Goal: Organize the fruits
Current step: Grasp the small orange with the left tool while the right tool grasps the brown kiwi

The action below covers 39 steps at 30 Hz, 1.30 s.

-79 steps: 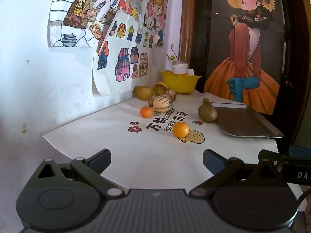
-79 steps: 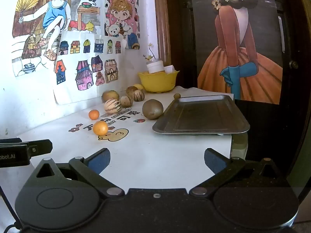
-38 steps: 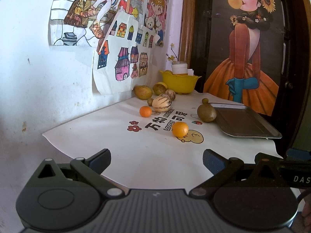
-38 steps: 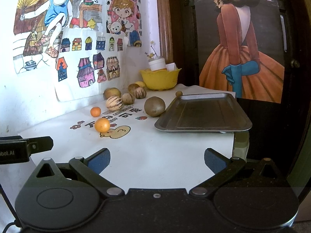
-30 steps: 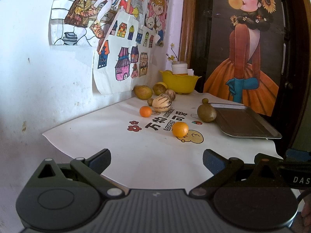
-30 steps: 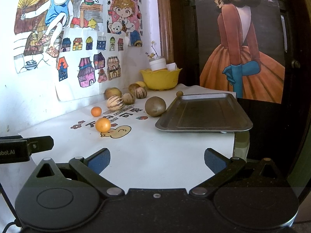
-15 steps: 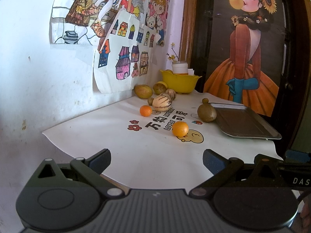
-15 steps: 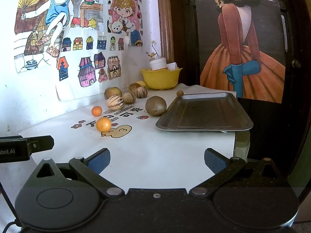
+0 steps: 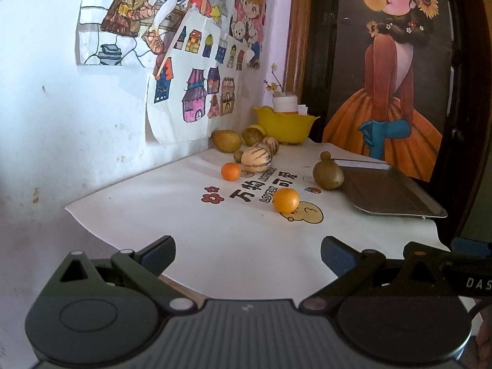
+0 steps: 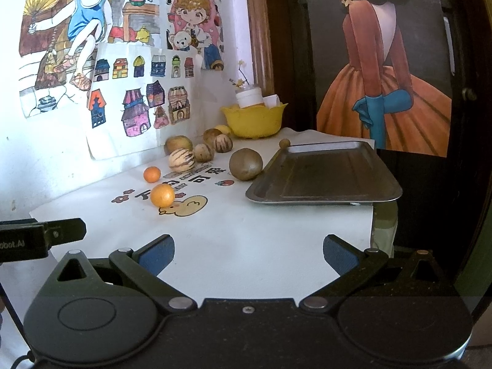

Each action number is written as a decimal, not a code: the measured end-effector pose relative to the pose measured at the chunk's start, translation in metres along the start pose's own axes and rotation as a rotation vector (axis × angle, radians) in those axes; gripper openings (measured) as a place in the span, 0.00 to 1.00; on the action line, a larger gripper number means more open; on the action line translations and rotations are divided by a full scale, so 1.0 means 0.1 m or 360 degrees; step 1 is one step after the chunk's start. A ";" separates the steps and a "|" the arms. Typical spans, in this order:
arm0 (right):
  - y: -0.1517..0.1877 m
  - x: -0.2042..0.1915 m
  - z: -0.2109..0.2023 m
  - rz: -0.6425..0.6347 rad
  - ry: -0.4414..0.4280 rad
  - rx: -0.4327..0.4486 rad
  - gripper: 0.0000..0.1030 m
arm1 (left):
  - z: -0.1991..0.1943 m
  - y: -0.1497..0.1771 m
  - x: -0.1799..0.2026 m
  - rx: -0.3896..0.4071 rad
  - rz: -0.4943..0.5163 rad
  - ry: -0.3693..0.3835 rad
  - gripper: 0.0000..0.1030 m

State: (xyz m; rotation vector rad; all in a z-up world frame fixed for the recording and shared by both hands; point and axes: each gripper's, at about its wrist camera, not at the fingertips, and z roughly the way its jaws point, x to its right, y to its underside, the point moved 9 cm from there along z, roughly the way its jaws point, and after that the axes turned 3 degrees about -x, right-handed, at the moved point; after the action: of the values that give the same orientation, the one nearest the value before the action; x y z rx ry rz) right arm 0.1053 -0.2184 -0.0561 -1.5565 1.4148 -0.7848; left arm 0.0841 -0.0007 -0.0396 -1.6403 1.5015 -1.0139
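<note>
Orange and round (image 9: pixel 285 200), nearest of the loose fruit, sitting on the white printed mat (image 9: pixel 246 240) beside the duck drawing, well apart from the empty metal tray (image 10: pixel 326 175) on the right. Smaller orange (image 9: pixel 230 171) further back, just beside a striped melon-like fruit (image 9: pixel 256 161); brown round fruit (image 10: pixel 246 164) close against the tray's left edge. Probably firm-skinned, light and prone to rolling, so best taken across the widest middle, pads level, with gentle squeeze. Left gripper (image 9: pixel 247 250) spread wide, holding nothing, low at the mat's near edge. Right gripper (image 10: pixel 248 250) likewise wide and empty. Yellow bowl (image 10: pixel 253 120) at the back; contents hard to make out.
</note>
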 end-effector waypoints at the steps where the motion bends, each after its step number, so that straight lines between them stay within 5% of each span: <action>1: 0.01 0.00 0.01 0.0017 -0.0006 -0.0014 1.00 | 0.02 0.00 -0.01 -0.0010 -0.0004 0.0006 1.00; 13: -0.15 0.16 0.19 0.0032 -0.0021 -0.0049 1.00 | 0.31 -0.12 -0.16 -0.0130 -0.0070 0.0028 1.00; 29: -0.59 0.27 0.61 -0.0171 -0.0098 -0.0103 1.00 | 0.70 -0.35 -0.06 -0.0174 0.0040 0.0093 1.00; 39: -1.02 0.25 1.06 -0.0267 -0.0365 -0.0259 1.00 | 0.94 -0.40 0.24 -0.0241 0.0057 0.0164 1.00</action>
State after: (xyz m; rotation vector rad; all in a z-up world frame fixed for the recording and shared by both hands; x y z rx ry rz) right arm 0.2477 -0.2255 -0.0116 -1.8461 1.2158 -0.5769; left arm 0.1867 -0.0222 -0.0450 -1.6805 1.7065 -0.9997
